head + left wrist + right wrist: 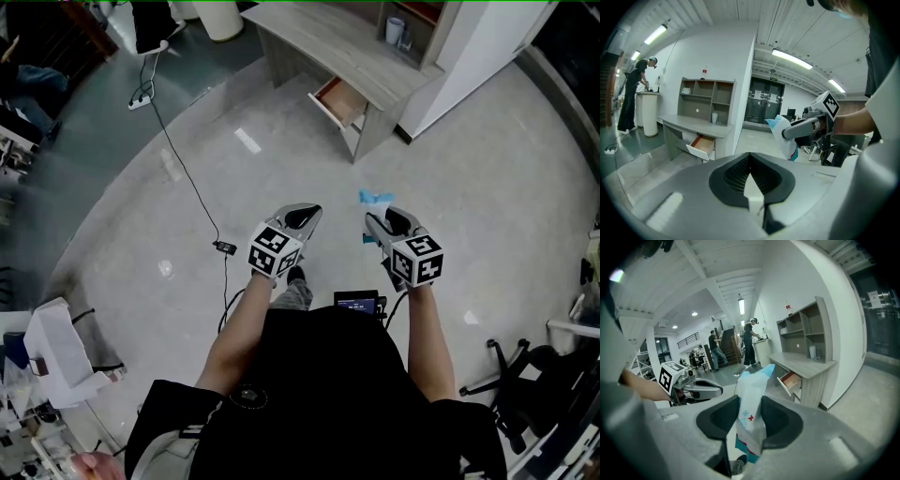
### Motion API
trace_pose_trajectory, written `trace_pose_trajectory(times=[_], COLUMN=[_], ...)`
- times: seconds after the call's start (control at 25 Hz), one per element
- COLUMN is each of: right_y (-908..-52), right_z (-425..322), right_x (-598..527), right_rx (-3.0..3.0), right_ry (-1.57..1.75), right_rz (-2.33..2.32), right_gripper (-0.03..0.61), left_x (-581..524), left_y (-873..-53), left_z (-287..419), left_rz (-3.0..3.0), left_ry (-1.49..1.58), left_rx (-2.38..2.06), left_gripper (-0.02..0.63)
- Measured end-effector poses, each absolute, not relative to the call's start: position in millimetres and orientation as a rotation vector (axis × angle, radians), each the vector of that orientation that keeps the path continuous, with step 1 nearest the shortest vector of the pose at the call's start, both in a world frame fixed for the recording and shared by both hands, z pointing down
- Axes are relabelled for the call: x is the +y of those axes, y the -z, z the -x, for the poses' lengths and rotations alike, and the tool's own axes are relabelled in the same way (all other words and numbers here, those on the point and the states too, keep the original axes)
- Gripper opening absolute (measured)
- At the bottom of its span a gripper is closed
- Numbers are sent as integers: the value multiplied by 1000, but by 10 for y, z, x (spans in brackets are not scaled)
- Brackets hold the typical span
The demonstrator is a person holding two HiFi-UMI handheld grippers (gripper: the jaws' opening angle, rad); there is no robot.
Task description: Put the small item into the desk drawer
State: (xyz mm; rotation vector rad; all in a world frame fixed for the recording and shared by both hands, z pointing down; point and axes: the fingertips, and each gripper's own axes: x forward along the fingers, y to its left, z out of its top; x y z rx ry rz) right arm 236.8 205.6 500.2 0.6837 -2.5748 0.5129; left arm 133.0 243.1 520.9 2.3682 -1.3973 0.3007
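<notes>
carrying step, i judge. the left gripper (302, 217) is held out front on a straight forearm, jaws together on nothing. the open drawer (339, 101) sits well ahead in the desk (309, 42). the right gripper (384, 225), level beside the left, pinches the packet (751, 414). next: walk closer, then reach the packet over the drawer.

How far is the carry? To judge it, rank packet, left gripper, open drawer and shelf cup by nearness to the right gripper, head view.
1. Packet, in the right gripper.
2. Left gripper, alongside, left.
3. Open drawer, ahead.
4. Cup, shelf beyond.
</notes>
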Motion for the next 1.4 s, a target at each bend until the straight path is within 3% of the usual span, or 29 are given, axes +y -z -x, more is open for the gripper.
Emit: trace_pose_trajectory(times=[0.8, 1.4], right_y=[-5060, -5172], right_z=[-1148, -897], right_x=[1662, 1541], right_rx=[-2510, -2471], right_ry=[-524, -558], right_rz=[-762, -813], right_gripper=[152, 152], left_x=[1954, 1972], left_y=[-5328, -5487], left_z=[-177, 161], left_rz=[-2394, -2366], left_ry=[-265, -231], left_rx=[-1278, -1247], left_gripper=[0, 0])
